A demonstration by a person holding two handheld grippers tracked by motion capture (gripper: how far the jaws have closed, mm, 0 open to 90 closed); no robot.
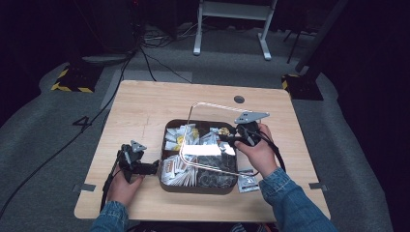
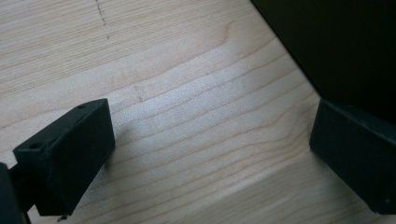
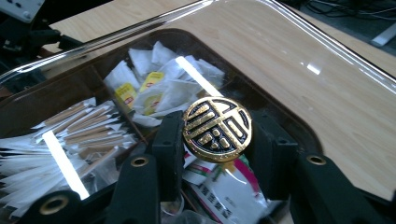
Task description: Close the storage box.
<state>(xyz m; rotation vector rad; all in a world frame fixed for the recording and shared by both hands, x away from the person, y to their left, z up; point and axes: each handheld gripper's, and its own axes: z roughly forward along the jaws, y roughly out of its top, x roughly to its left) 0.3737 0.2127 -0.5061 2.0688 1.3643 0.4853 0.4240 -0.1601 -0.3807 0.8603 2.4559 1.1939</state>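
A dark brown compartment box (image 1: 193,189) full of sachets sits mid-table. Its clear lid (image 1: 212,105) is tilted up over the box, lifted by a round gold-and-black knob (image 3: 217,129). My right gripper (image 1: 229,140) is shut on that knob, and in the right gripper view the gripper (image 3: 217,140) has one jaw on each side of it. White and yellow tea sachets (image 3: 159,88) and brown stick packets (image 3: 88,126) lie below. My left gripper (image 1: 153,167) rests on the table at the box's left side. In the left gripper view this gripper (image 2: 210,154) stands open over bare wood, beside the dark box wall (image 2: 336,46).
A loose silver sachet (image 1: 248,181) lies on the wooden table (image 1: 140,111) just right of the box's front corner. A round cable hole (image 1: 239,99) sits near the far edge. Cables trail across the grey floor (image 1: 72,140) to the left.
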